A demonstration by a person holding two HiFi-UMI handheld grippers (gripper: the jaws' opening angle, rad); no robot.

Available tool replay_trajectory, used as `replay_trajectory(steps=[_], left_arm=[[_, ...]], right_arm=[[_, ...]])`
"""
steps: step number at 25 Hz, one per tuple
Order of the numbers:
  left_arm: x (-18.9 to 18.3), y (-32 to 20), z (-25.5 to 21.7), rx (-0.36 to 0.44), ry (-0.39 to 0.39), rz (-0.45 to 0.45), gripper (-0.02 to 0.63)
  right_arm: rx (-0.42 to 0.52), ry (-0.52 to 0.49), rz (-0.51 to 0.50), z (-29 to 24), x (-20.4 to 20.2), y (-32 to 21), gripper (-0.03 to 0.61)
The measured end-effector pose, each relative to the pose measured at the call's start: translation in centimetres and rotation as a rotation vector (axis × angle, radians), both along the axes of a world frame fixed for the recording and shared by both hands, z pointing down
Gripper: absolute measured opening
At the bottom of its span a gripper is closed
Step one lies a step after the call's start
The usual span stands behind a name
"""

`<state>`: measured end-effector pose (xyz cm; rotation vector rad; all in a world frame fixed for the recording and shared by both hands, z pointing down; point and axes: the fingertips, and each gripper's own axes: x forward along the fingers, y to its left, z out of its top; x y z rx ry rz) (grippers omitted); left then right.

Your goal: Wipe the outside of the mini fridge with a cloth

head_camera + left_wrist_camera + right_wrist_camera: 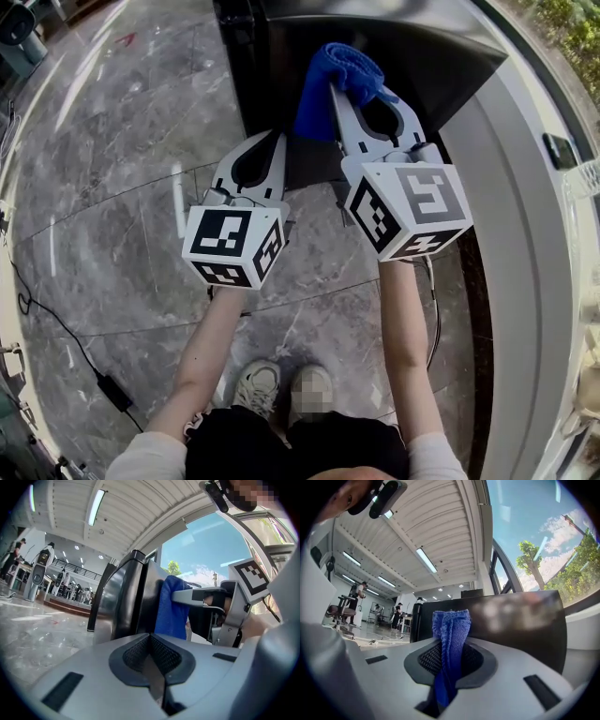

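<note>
The black mini fridge (375, 47) stands on the floor ahead of me; it also shows in the left gripper view (122, 597) and the right gripper view (511, 620). A blue cloth (337, 80) is pinched in my right gripper (361, 94) and hangs against the fridge's front upper edge. In the right gripper view the cloth (450, 634) sticks up from between the jaws of that gripper (449, 656). My left gripper (272, 145) is shut and empty, just left of the cloth and short of the fridge. Its own view shows the closed jaws (152, 644), the cloth (171, 606) and the right gripper (201, 595).
Grey marble floor (122, 187) spreads to the left. A black cable with a power adapter (114, 392) lies at the lower left. A pale curved ledge (525, 234) runs along the right, close beside the fridge. My shoes (255, 384) are below. People (47, 559) stand far off.
</note>
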<state>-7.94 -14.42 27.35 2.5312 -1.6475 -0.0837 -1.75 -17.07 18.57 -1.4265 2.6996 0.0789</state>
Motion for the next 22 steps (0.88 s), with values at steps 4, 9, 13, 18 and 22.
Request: replay_trajectory(steps=[4, 9, 13, 18, 22], left_arm=[[2.0, -0.8, 0.6, -0.012, 0.004, 0.039, 0.005], [5.5, -1.5, 1.3, -0.019, 0.000, 0.109, 0.005], [8.3, -2.3, 1.7, -0.023, -0.004, 0.170, 0.005], [11.0, -2.8, 1.0, 0.000, 0.004, 0.219, 0.005], [12.7, -3.1, 1.1, 0.003, -0.003, 0.249, 0.005]], right_arm=[[0.006, 0.020, 0.073, 0.1, 3.4, -1.1, 0.064], [0.010, 0.031, 0.180, 0.3, 8.4, -2.6, 0.064], [0.016, 0.049, 0.240, 0.5, 11.2, -3.6, 0.064], [0.016, 0.057, 0.295, 0.7, 14.2, -4.5, 0.064], [0.009, 0.060, 0.329, 0.9, 16.5, -5.2, 0.064]])
